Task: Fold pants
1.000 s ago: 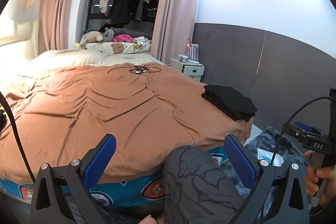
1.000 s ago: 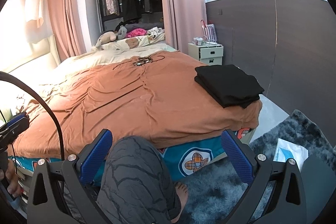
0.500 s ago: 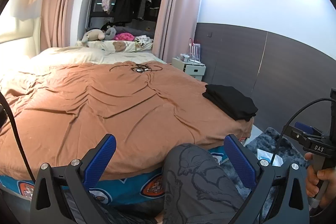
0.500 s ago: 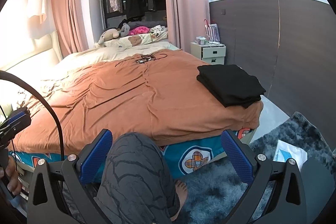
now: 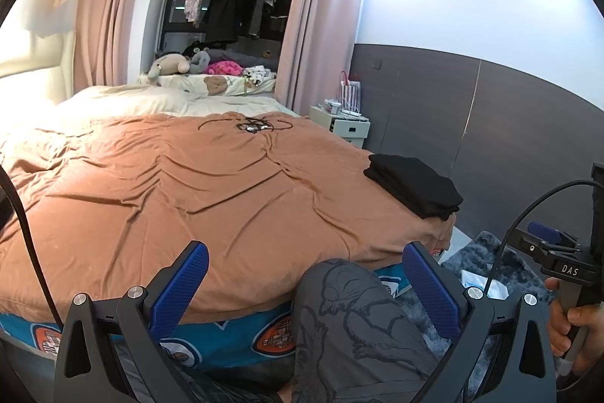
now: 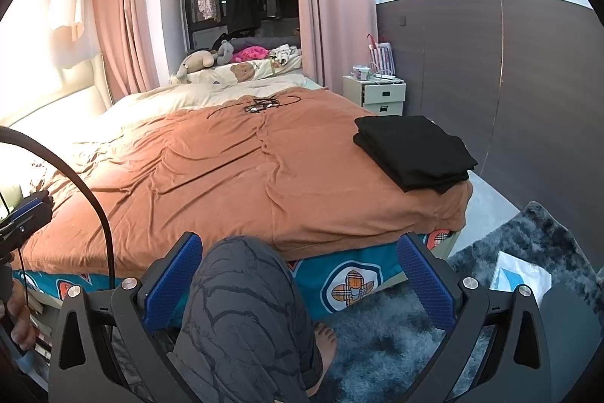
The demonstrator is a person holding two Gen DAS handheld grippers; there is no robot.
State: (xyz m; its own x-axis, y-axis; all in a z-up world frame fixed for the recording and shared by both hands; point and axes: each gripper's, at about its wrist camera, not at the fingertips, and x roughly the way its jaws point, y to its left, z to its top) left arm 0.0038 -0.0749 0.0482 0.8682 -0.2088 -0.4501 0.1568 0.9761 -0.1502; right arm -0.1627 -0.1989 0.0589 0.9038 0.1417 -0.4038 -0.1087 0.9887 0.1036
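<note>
Since a second ago both views are tipped slightly upward, the bed sitting lower in them. The left gripper [image 5: 305, 274] and right gripper [image 6: 298, 267] are held with fingers spread wide, gripping nothing, above the person's knee [image 6: 241, 282]. The folded black pants [image 6: 413, 150] are seen on the right corner of the brown bedspread [image 6: 226, 169], near its edge; a grey rug [image 6: 528, 244] lies beside it.

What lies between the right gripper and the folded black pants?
In the right wrist view, only rumpled orange bedspread and the person's knee separate right gripper from pants.
</note>
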